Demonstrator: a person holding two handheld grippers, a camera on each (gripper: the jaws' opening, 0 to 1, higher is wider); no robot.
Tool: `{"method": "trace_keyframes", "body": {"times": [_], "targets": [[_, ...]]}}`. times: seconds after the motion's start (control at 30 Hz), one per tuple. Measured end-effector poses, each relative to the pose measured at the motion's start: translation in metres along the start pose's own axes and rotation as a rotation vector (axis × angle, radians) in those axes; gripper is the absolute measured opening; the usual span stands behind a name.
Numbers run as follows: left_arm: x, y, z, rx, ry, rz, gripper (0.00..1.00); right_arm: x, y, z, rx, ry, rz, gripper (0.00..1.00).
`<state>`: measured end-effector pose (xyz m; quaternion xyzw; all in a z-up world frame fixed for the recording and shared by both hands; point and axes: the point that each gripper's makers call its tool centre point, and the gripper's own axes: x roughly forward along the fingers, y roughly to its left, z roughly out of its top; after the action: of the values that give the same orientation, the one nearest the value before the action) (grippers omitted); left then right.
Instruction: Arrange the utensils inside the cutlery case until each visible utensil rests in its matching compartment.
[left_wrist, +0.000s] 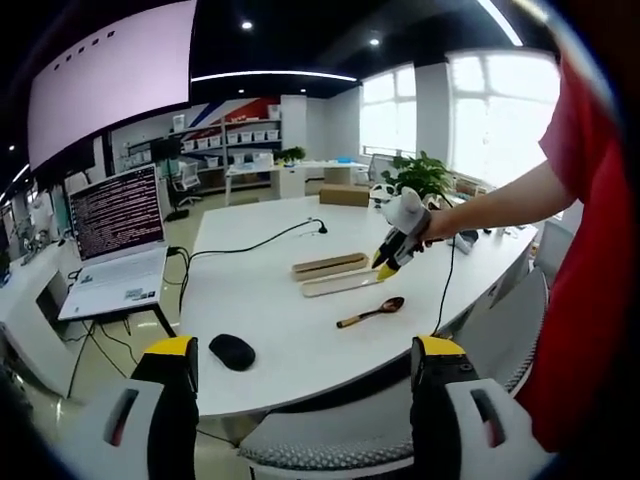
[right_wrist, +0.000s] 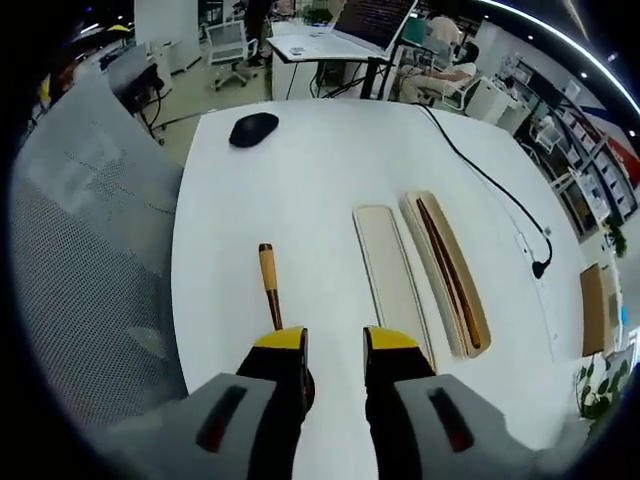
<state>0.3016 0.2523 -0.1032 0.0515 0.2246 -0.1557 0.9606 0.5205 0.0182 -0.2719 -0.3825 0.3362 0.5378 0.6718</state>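
We see a wooden spoon (left_wrist: 372, 312) with a glossy brown finish. It lies on the smooth matt white table (right_wrist: 320, 170), beside the pale matt case (right_wrist: 391, 271).

A wooden spoon (right_wrist: 269, 283) lies flat on the white table (right_wrist: 300, 190) beside a long open cutlery case (right_wrist: 445, 270) and its pale lid (right_wrist: 390, 275), chopsticks (right_wrist: 448, 272) inside the case.

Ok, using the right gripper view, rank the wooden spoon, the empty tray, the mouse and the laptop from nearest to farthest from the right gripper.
1. Wooden spoon, at the jaws' left.
2. Empty tray, ahead, slightly right.
3. Mouse, far left on the table.
4. Laptop, beyond the table.
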Motion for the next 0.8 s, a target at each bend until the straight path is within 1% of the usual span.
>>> {"method": "trace_keyframes", "body": {"times": [0.23,0.4,0.5,0.8], "targets": [[0.000,-0.001,0.002,0.005,-0.002,-0.004,0.90,0.010,0.007,-0.006,0.008,0.017,0.026,0.19],[-0.002,0.004,-0.003,0.000,0.007,0.000,0.90,0.015,0.013,-0.002,0.001,0.009,0.037,0.20],[-0.002,0.006,-0.006,0.002,0.013,0.001,0.90,0.020,0.016,-0.001,-0.021,0.019,0.048,0.20],[0.004,0.009,-0.005,-0.007,0.009,0.002,0.90,0.032,0.026,0.001,-0.063,0.047,0.097,0.19]]}}
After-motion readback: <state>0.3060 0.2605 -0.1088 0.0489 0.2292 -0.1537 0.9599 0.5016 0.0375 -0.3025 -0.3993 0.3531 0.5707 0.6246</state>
